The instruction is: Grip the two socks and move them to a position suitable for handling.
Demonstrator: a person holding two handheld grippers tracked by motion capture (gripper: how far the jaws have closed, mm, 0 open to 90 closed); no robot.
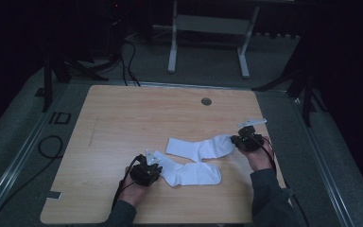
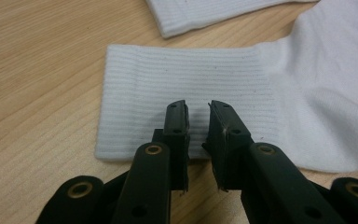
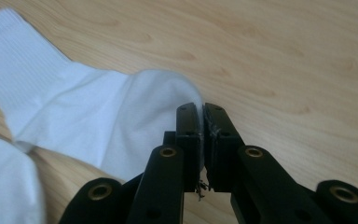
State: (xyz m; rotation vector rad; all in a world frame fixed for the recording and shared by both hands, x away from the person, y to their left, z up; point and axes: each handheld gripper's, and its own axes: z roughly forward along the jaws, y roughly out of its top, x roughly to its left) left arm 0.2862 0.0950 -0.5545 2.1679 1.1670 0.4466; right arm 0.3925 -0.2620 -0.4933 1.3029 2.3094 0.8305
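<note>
Black gripper (image 2: 198, 116), brass screws, grey sleeves (image 1: 269, 198)

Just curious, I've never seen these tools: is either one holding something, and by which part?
The right gripper pinches the toe end of the farther white cotton sock. The left gripper is open over the nearer white sock's ribbed cuff, holding nothing.

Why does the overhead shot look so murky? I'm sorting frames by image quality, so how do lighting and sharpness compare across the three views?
High view: dim and underexposed, surroundings nearly black, though the table and both socks stay readable. Left gripper view: bright, even light, crisp ribbing on the near sock. Right gripper view: well lit, but the far sock looks soft and blurred toward the left edge.
</note>
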